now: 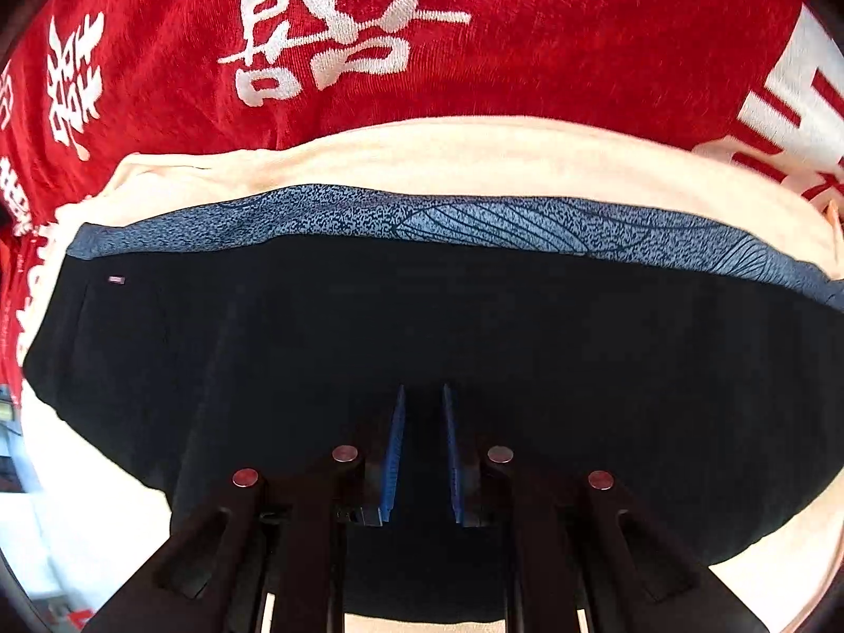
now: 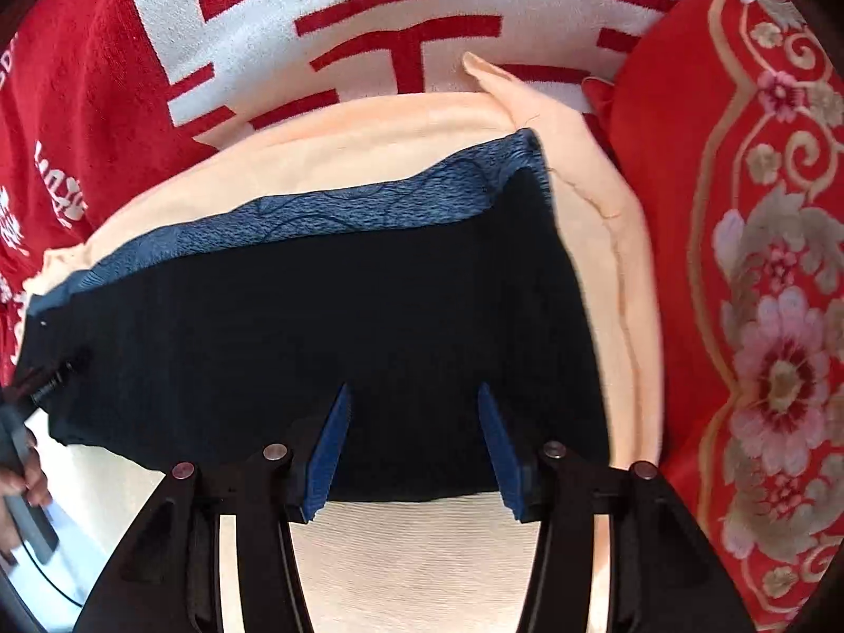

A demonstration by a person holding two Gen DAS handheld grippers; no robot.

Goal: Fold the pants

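Black pants lie folded flat on a cream cloth, with a blue patterned band along their far edge. My left gripper points down over the dark fabric with its blue pads nearly together. Whether cloth is pinched between them is lost in the dark. In the right wrist view the same pants and band show. My right gripper stands open over their near edge, pads well apart and touching nothing.
The cream cloth rests on a red blanket with white characters. A red floral cushion lies at the right. At the lower left a hand grips a grey handle.
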